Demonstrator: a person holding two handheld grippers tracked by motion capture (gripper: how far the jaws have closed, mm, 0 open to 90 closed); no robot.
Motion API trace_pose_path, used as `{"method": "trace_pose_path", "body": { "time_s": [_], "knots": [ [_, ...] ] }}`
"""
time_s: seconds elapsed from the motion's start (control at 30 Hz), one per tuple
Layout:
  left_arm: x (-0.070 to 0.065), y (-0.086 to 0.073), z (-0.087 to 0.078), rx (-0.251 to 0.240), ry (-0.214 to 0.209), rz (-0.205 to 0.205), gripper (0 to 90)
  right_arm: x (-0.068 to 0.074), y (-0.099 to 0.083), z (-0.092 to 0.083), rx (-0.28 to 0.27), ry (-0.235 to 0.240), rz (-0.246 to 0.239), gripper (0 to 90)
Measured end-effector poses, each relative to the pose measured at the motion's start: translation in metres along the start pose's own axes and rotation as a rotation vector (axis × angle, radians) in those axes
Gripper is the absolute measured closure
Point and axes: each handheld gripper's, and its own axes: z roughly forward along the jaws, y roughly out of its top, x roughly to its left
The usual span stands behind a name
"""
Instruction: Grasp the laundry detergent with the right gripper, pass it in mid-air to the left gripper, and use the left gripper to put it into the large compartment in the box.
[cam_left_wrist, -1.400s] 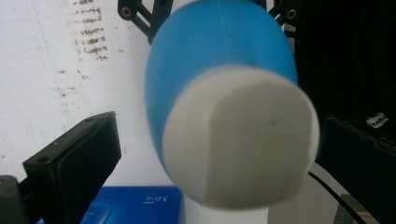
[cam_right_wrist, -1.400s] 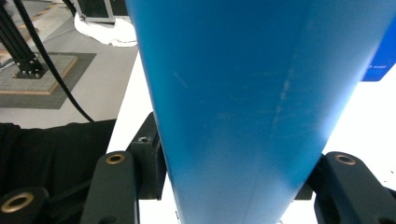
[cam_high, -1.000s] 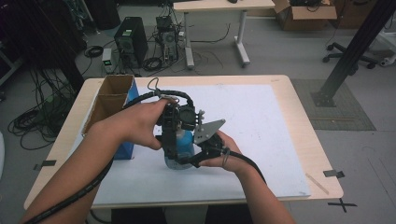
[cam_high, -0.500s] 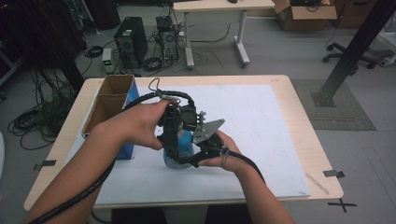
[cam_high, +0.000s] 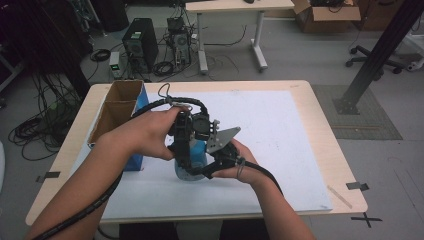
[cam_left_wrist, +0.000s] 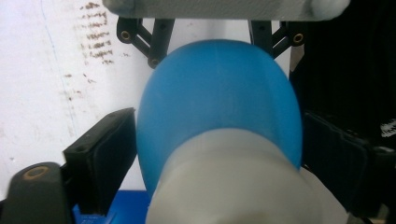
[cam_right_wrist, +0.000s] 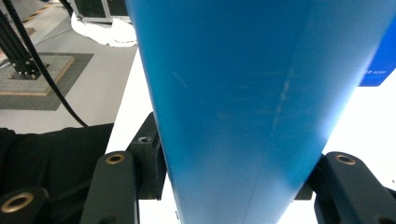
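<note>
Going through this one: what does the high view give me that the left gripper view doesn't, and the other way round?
High view: the table, the cardboard box at its left edge, and the right tool shut low on the blue bottle.
Left gripper view: the left tool from close up, its jaws on either side of the bottle's whitish cap; they have just been closing, and I cannot tell whether they touch it yet. Also brown smudges.
Both: the bottle and the white sheet under it.

light: even, bright overhead | shadows: soft | high view: sharp, dim top-left | gripper views: close-ups blurred, oof
</note>
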Motion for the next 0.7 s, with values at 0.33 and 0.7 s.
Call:
{"method": "trace_pose_path", "body": {
  "time_s": [0.33, 0.7],
  "knots": [
    [-0.0002, 0.0012, -0.0007, 0.007, 0.009, 0.002, 17.2, -0.0008, 0.0012, 0.0001, -0.002, -0.001, 0.001, 45.0],
    [0.0006, 0.0019, -0.0009, 0.013, 0.014, -0.004, 21.7, -0.001, 0.0014, -0.0016, -0.005, -0.007, -0.002, 45.0]
  ]
}}
